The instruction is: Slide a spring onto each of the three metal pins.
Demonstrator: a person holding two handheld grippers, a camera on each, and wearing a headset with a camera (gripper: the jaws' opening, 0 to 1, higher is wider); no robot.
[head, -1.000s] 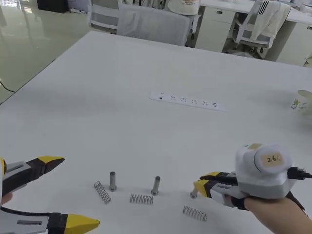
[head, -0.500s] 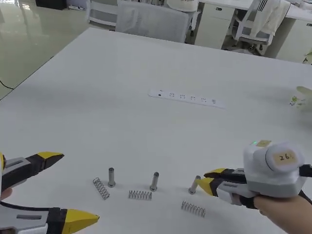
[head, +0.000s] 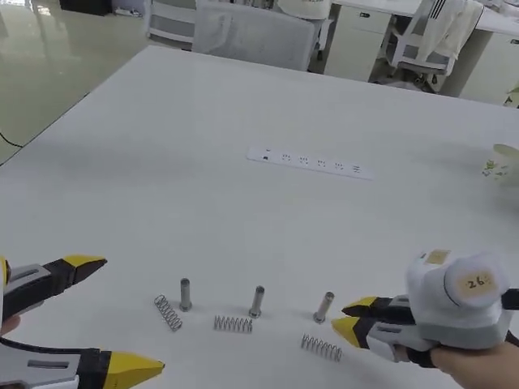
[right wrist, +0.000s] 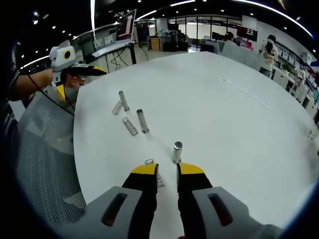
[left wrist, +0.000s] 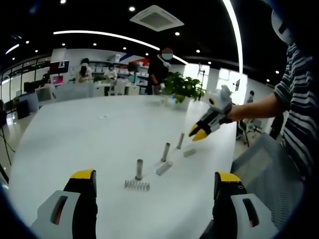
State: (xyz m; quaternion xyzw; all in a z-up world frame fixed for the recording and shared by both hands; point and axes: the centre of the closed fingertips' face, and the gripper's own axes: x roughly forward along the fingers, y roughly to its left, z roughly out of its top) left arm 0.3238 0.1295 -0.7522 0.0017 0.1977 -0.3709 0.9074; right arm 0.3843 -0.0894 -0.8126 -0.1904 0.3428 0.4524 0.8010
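Observation:
Three short metal pins stand upright in a row on the white table: left pin point(head: 186, 293), middle pin point(head: 257, 301), right pin point(head: 324, 306). A loose spring lies by each: left spring point(head: 168, 312), middle spring point(head: 233, 324), right spring point(head: 321, 348). My right gripper point(head: 350, 318) hovers just right of the right pin with its jaws a narrow gap apart and nothing between them. In the right gripper view the right pin point(right wrist: 176, 152) stands just ahead of that gripper point(right wrist: 168, 169), and the right spring point(right wrist: 149, 162) lies by its left jaw. My left gripper point(head: 109, 316) is wide open at the near left, empty point(left wrist: 155, 177).
A white power strip point(head: 308, 164) lies across the middle of the table point(head: 203, 146). A small object point(head: 499, 166) sits at the far right edge. Office chairs point(head: 251, 36) stand beyond the far edge. The table's near edge is close behind the springs.
My right gripper has drawn back to the right and toward me, uncovering the right pin it partly hid. The left gripper, pins and springs have stayed put.

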